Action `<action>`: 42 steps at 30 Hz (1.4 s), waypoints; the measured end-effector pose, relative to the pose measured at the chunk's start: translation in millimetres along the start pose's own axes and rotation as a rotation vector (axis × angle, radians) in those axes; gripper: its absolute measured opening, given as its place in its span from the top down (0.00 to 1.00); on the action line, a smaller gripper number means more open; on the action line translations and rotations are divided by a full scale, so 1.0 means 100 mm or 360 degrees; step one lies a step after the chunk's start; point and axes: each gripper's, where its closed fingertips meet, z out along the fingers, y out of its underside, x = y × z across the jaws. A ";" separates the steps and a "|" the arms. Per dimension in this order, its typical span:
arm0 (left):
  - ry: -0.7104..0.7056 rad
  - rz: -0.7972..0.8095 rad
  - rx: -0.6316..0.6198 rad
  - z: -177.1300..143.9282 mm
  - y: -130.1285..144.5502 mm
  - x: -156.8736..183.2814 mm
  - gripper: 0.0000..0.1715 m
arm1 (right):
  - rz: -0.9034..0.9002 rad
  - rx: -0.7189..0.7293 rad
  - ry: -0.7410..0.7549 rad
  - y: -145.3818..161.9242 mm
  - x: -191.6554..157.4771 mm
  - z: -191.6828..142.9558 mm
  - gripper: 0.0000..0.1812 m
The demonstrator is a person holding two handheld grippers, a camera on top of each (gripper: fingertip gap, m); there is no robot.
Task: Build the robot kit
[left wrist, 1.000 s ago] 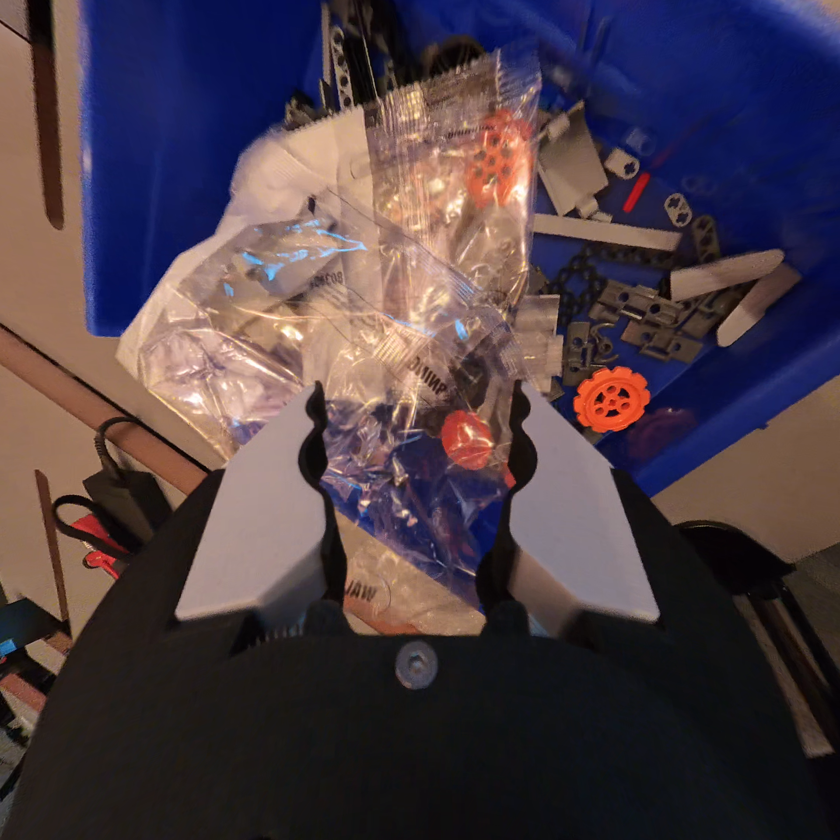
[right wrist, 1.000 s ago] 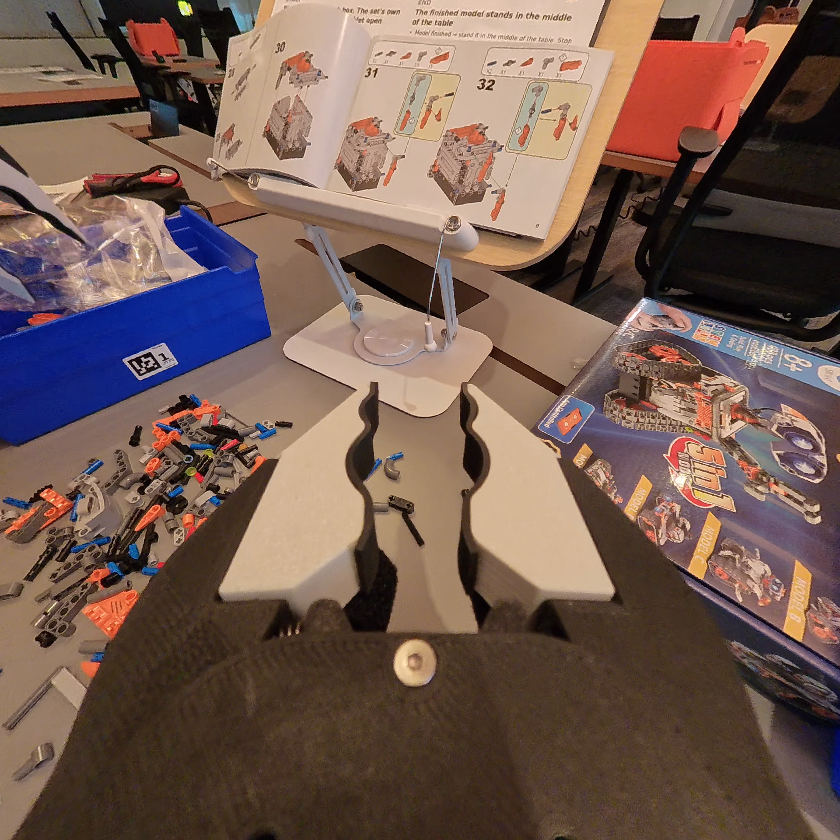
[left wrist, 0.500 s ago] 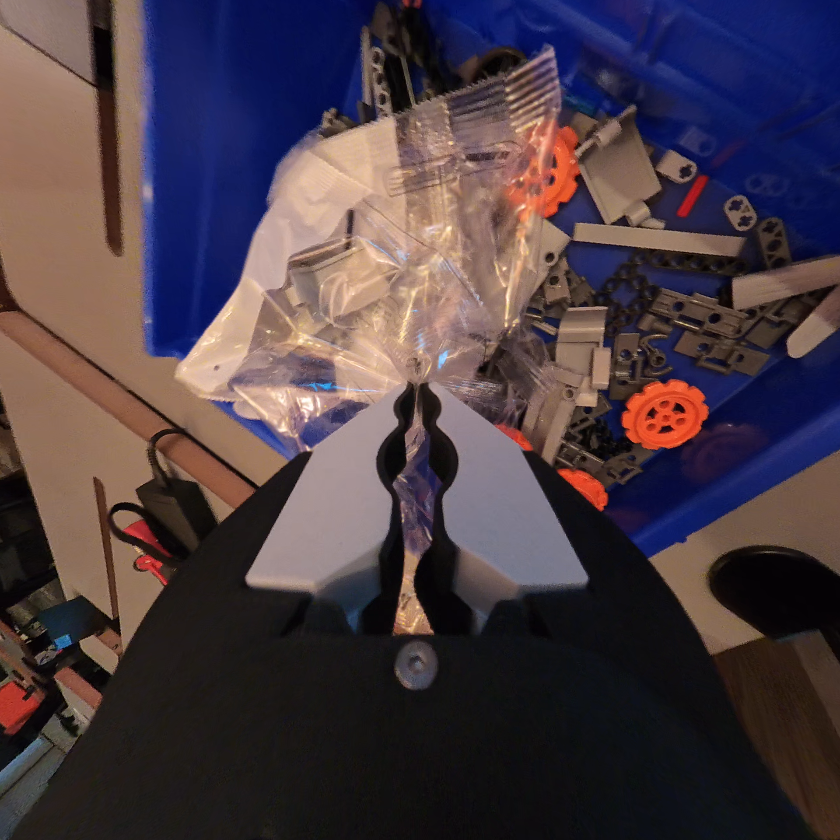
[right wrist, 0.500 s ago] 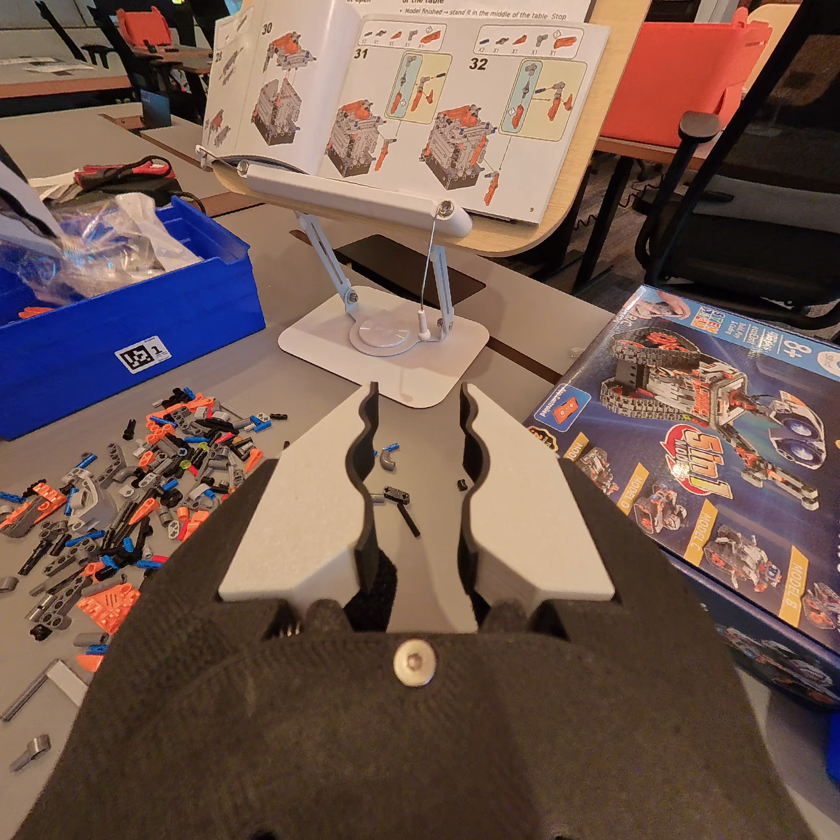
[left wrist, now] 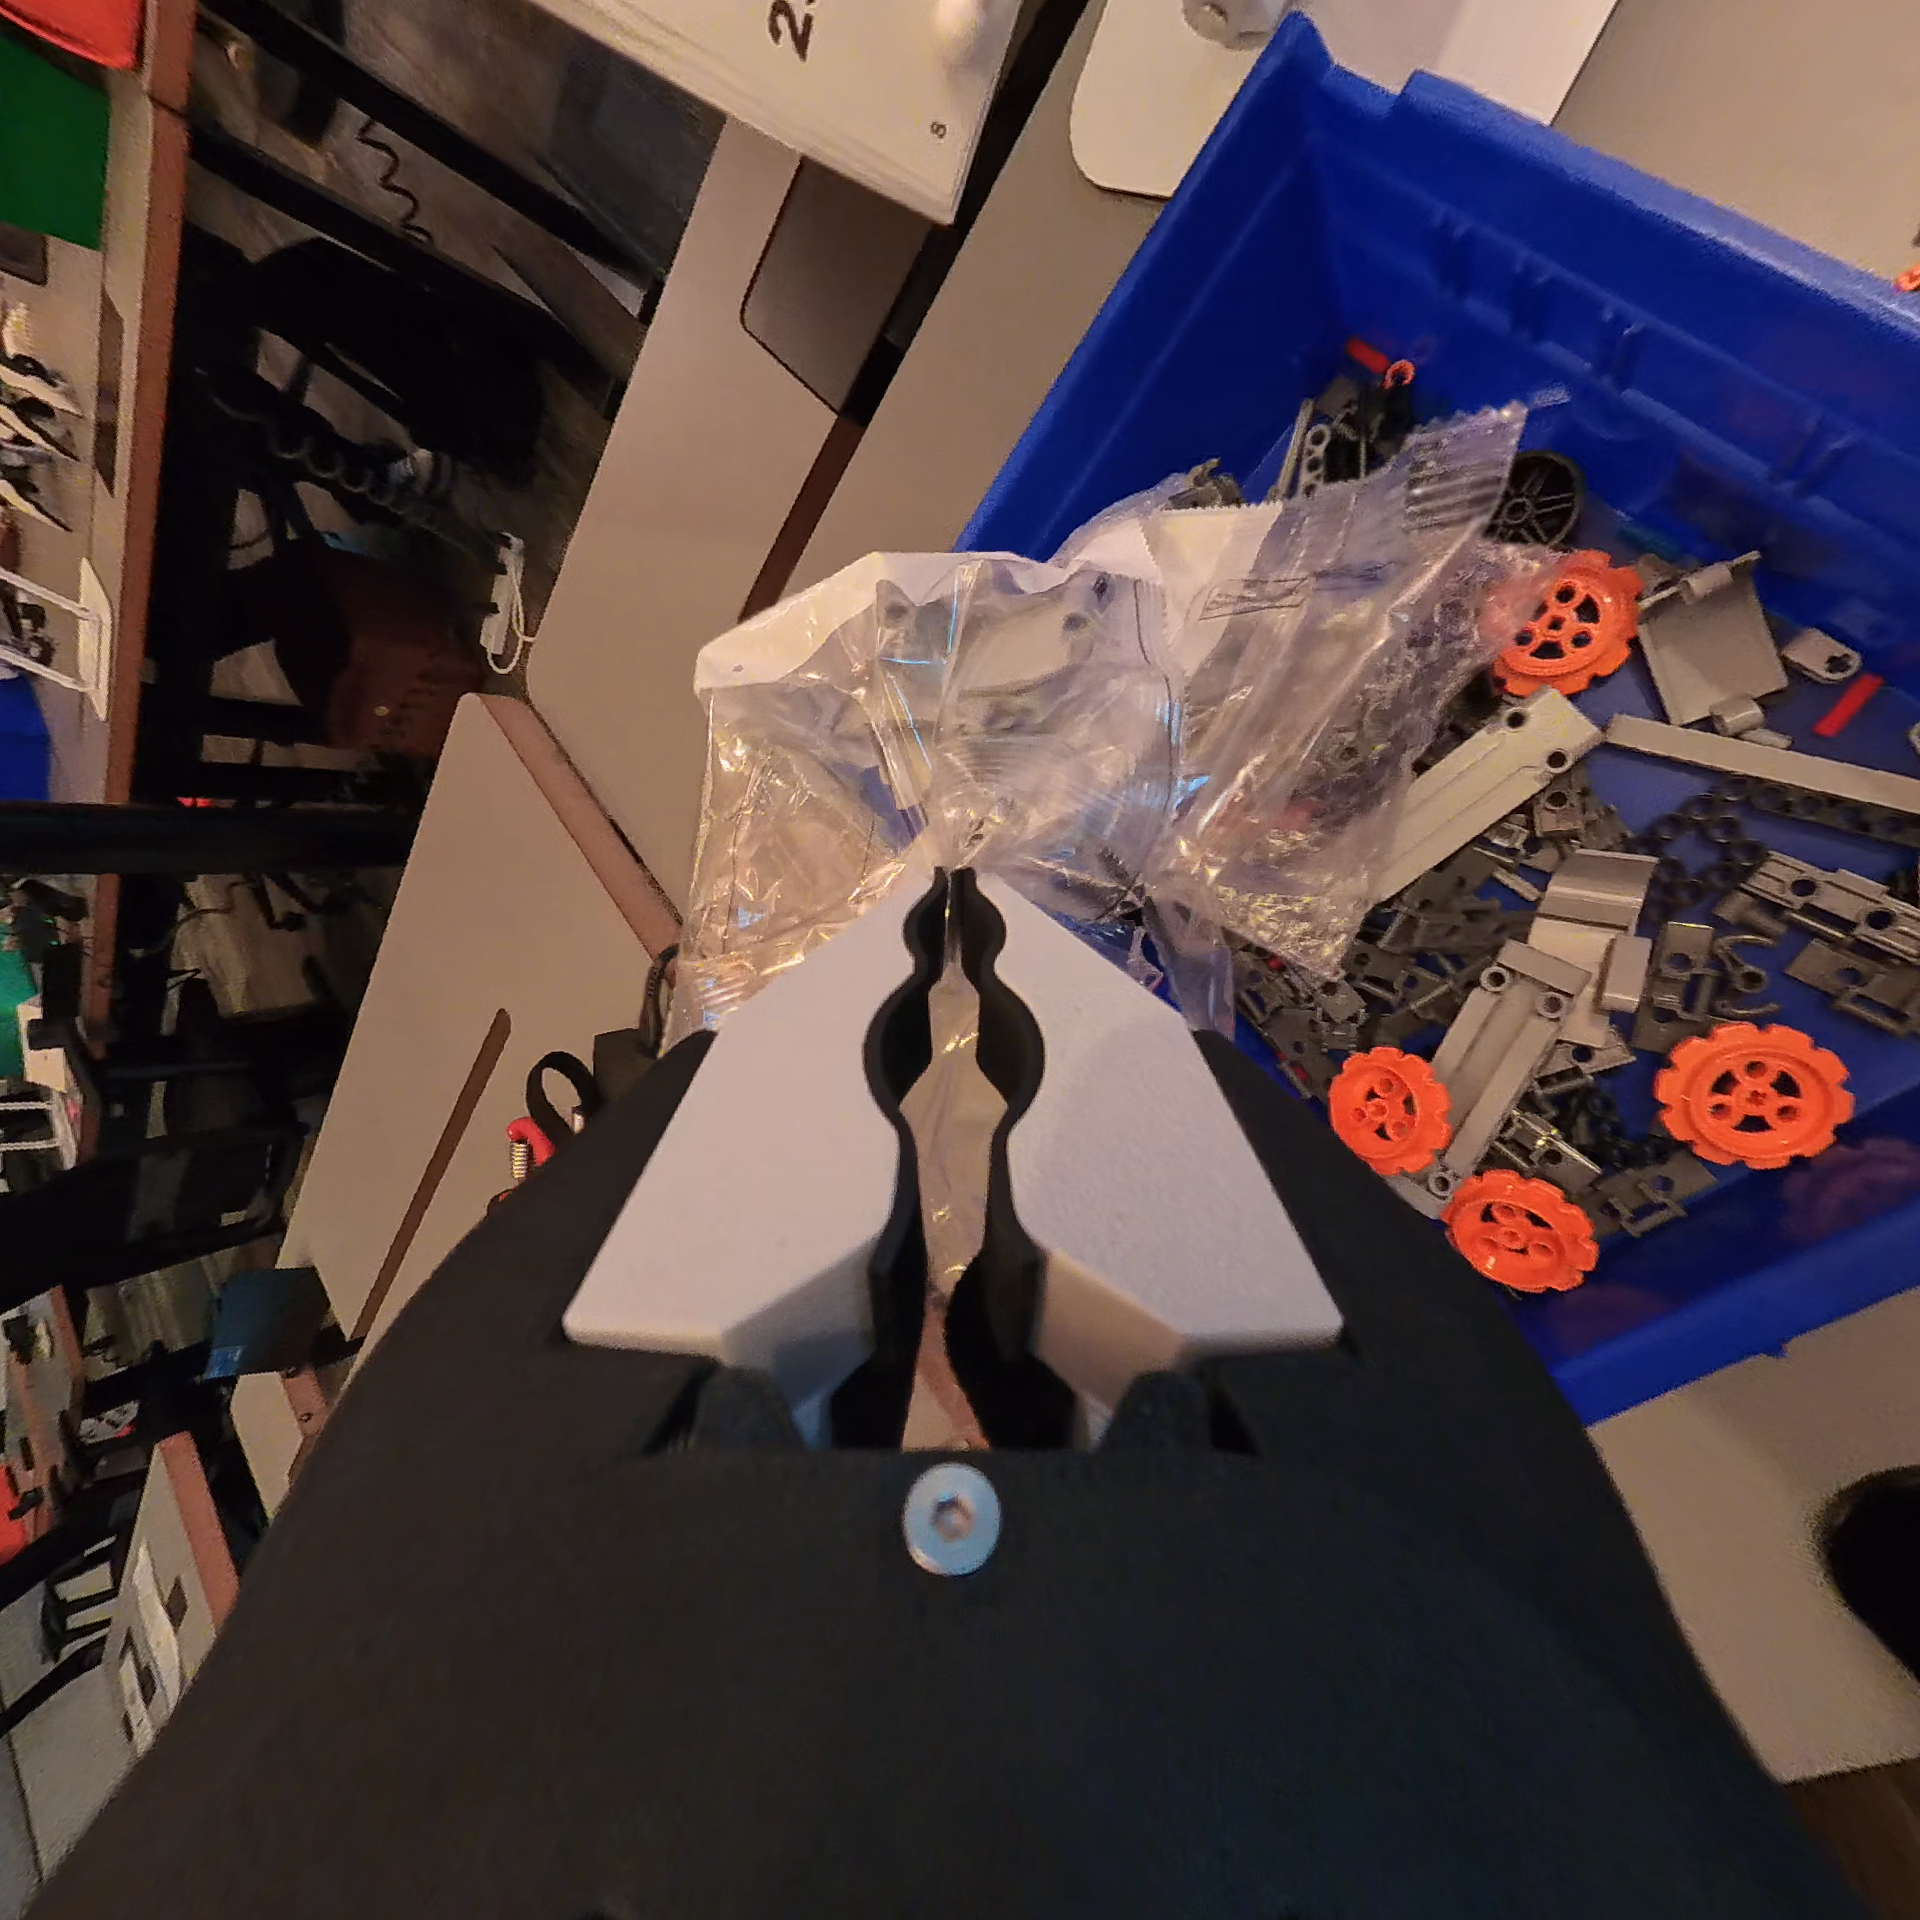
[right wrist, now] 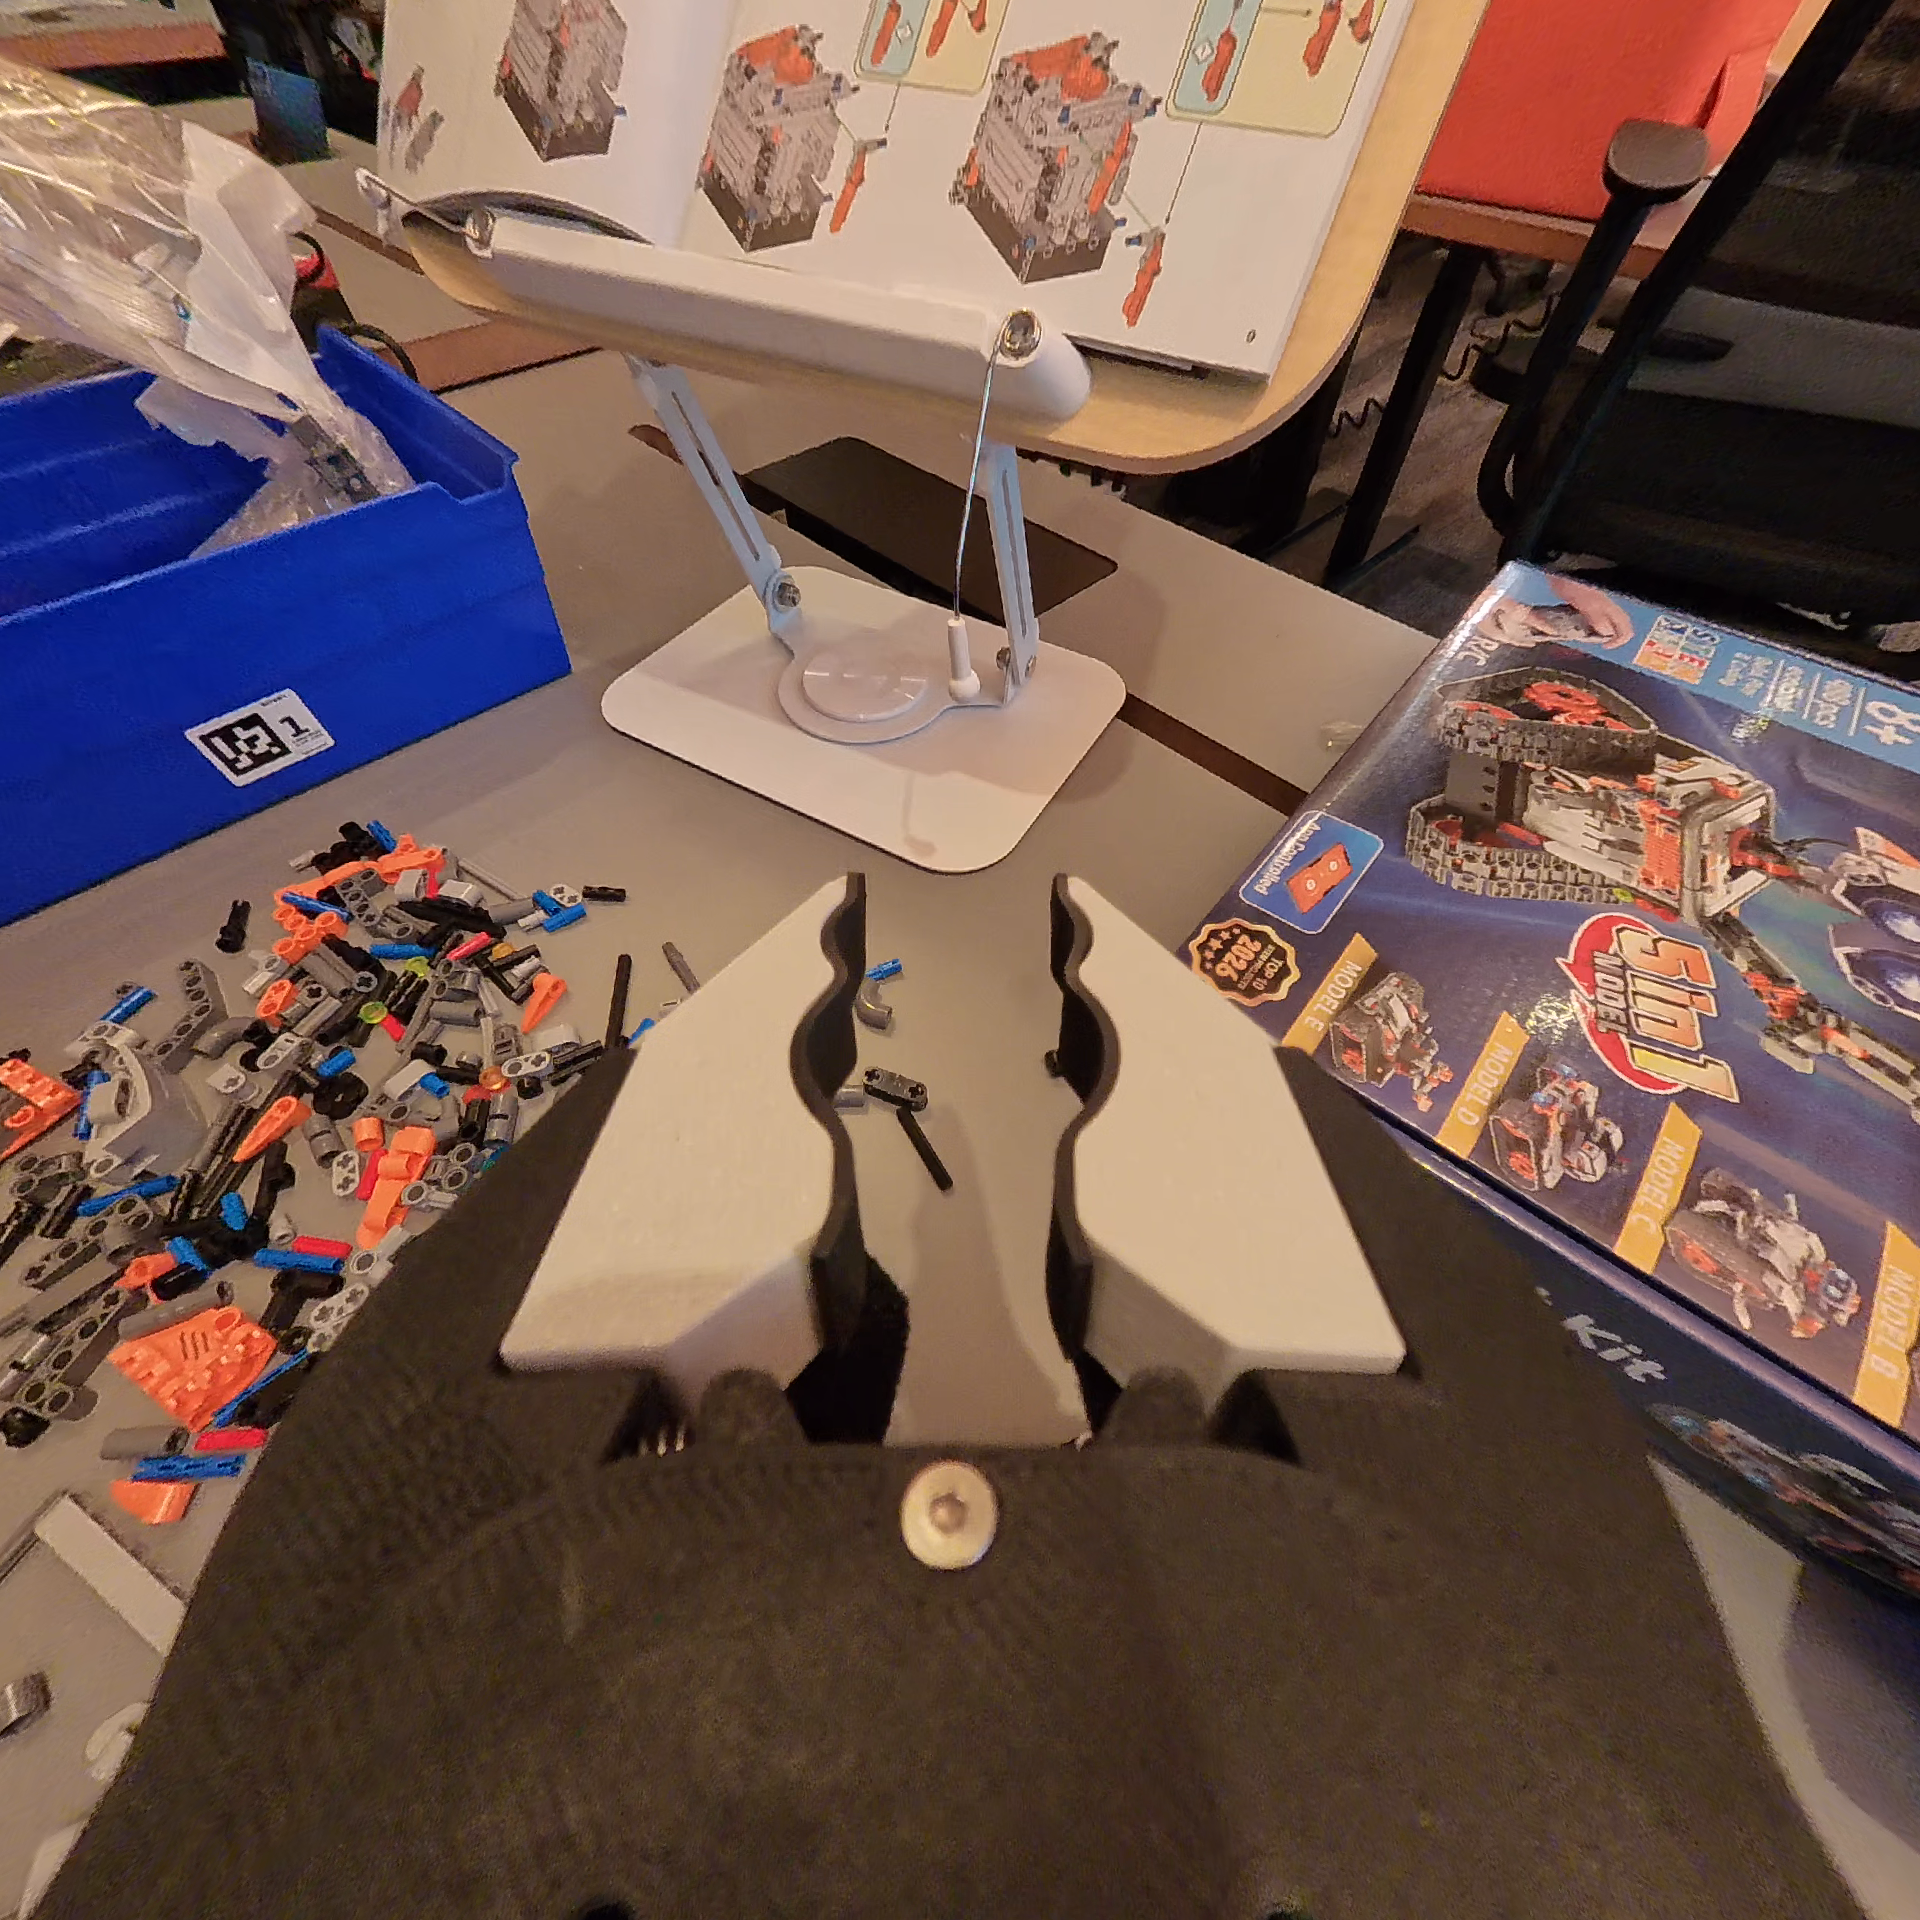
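Note:
My left gripper is shut on a bunch of clear plastic bags with a few grey parts inside, holding them above the near-left corner of a blue bin. The bin holds grey beams, black chain links and orange gear wheels. The lifted bags also show at the far left of the right wrist view, over the same blue bin. My right gripper is open and empty above the grey table, over a small black pin piece.
A pile of small loose orange, black, grey and blue parts lies on the table left of my right gripper. A white book stand holding an open instruction booklet is ahead. A printed kit box lies on the right. Some 50 cm of space lies between my two pairs of fingers. My right gripper's tips are some 12 cm from the small black pin piece.
My left gripper closed on the plastic bags and lifted them up out of the bin, turning the view. My right gripper moved a little forward and stayed open.

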 end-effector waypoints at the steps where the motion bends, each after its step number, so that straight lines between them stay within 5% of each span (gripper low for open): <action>1: -0.0004 0.0005 0.0002 0.02 0.01 -0.01 1.00 | 0.0000 -0.0008 -0.0002 0.01 0.00 0.01 0.81; 9: -0.0005 0.0060 -0.0038 0.35 0.09 0.02 1.00 | -0.0062 -0.0100 -0.0008 0.14 -0.06 0.13 0.81; 28: 0.0097 0.0127 -0.0098 0.49 0.25 0.15 0.98 | -0.0148 -0.0109 -0.0004 0.11 -0.16 0.13 0.81; 42: 0.0294 0.0100 -0.0007 0.21 0.18 0.41 0.73 | -0.0138 -0.0118 -0.0012 0.14 -0.15 0.15 0.81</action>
